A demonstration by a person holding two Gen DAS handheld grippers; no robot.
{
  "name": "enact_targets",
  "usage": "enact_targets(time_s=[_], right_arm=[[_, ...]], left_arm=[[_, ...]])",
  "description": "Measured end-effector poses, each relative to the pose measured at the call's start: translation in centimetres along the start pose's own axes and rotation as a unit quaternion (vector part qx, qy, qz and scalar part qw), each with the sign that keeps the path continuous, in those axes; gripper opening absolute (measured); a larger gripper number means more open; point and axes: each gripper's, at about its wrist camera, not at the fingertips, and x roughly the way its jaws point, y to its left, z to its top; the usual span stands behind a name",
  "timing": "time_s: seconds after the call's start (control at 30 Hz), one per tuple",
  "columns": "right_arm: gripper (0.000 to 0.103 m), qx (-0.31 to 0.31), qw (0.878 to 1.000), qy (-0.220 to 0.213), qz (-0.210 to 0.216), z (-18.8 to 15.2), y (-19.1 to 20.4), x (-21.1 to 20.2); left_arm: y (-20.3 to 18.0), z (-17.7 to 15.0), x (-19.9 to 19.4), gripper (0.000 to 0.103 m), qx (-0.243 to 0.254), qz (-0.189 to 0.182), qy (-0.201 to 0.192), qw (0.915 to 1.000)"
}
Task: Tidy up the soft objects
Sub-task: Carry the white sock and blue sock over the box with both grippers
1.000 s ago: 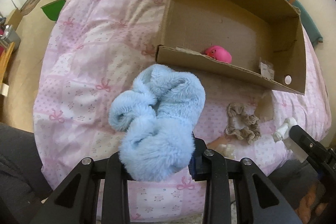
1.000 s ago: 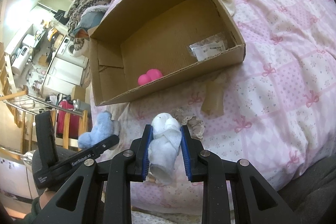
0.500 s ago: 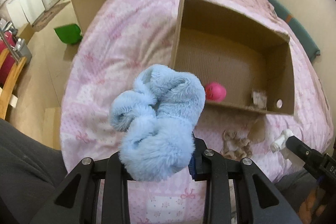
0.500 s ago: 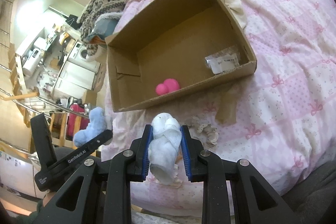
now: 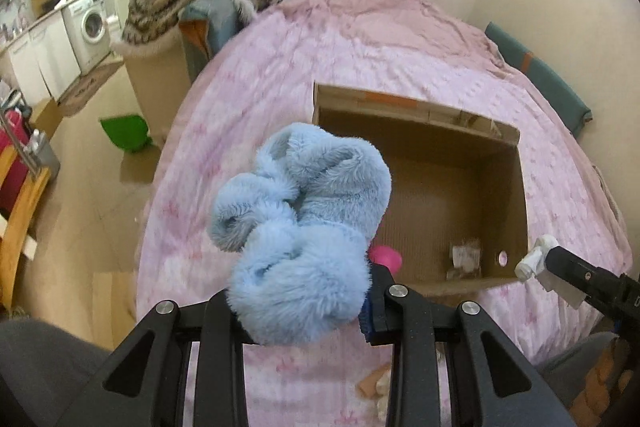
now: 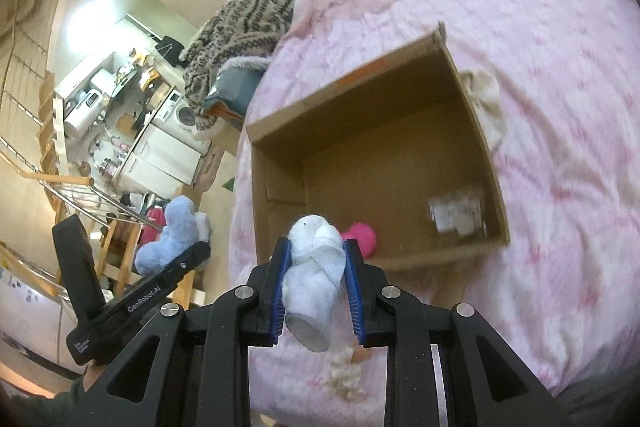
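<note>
Two grippers, each clamped on a soft item above a pink bedspread [image 5: 280, 75]. Left gripper [image 5: 300, 311] holds a fluffy blue sock [image 5: 304, 227] bundled between its fingers, jaws at a narrow gap pressing the fluff; most of the bundle bulges up and forward past the fingertips, hiding the near left corner of the box [image 5: 500, 147]. Right gripper [image 6: 316, 279] holds a rolled white sock [image 6: 314, 259] squeezed between its blue pads [image 6: 278, 287], roll standing upright, open cuff end hanging down below the pads, rounded top poking above them. Open cardboard box lies on the bed ahead of and below both grippers; both socks are in the air short of its near wall, not inside. In the box: a pink toy [image 6: 362, 239] near the front wall, just behind the white sock in the right view, and a clear packet [image 6: 458, 217] at the right side. In the left view the right gripper's tip with the white sock [image 5: 534, 261] shows at the right edge, beside the box's near right corner. In the right view the left gripper with the blue sock [image 6: 170, 239] sits off to the left, beyond the bed edge. Cream cloth [image 6: 486, 103] lies outside the box's right wall
</note>
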Motion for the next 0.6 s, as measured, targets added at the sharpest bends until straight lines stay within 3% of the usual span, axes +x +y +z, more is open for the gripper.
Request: enact_targets(time_s=[0.3,0.6], right_arm=[[0.028,-0.013,1.000,-0.023,-0.005,3.1,-0.7,1.0],[0.028,0.005,1.000,-0.011,-0.025,2.8,-3.3,3.5]], left_arm=[[-1.5,2.4,1.4,0.028,0.019,-0.002,-0.009,0.9998],[-3.8,2.1,5.6,0.028,0.061,0.003,0.005,0.9981]])
